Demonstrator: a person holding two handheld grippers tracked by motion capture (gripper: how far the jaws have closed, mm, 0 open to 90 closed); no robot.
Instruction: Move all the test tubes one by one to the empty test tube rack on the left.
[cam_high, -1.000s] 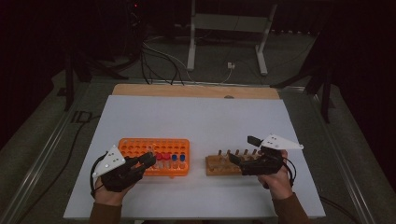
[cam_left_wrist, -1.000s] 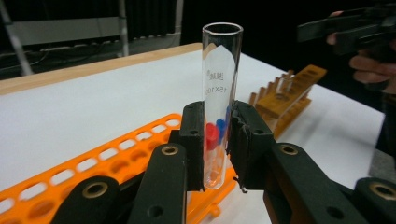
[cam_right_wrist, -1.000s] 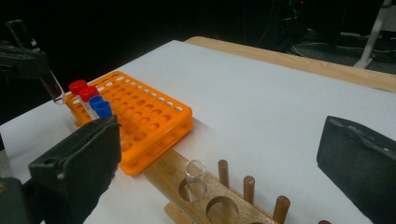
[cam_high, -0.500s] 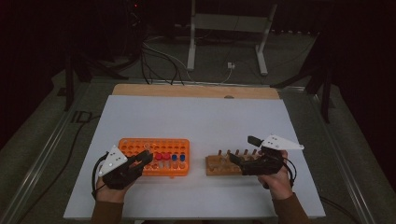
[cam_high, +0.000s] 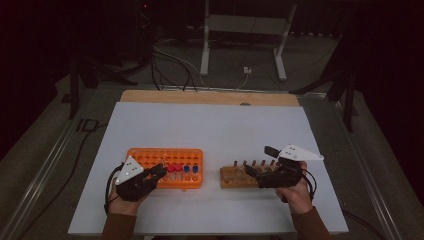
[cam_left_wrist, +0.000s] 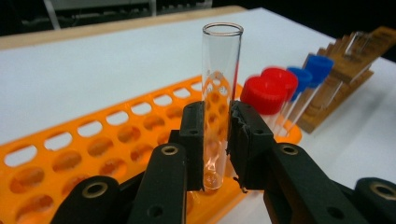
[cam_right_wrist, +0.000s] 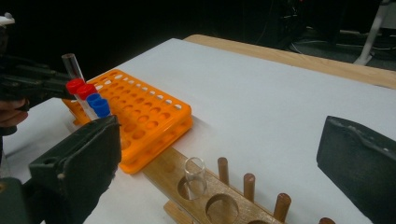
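Observation:
My left gripper (cam_high: 157, 172) is shut on a clear, uncapped glass tube (cam_left_wrist: 222, 93). It holds the tube upright at the near edge of the orange rack (cam_high: 150, 157). Just right of it, two red-capped tubes (cam_left_wrist: 268, 91) and two blue-capped tubes (cam_left_wrist: 318, 66) stand in the rack's front row. My right gripper (cam_high: 255, 172) is open, its jaws wide apart at the right end of the wooden peg rack (cam_high: 232, 176). One clear tube (cam_right_wrist: 195, 175) stands in a hole of that wooden rack, with nothing between the right jaws.
The white tabletop (cam_high: 215, 125) stretches back to a wooden strip (cam_high: 210, 97) at the far edge. Beyond the table are a dark floor with cables (cam_high: 175, 65) and a metal stand (cam_high: 240, 30).
My left gripper has shifted slightly to the right with the glass tube in it. The right gripper has stayed in place.

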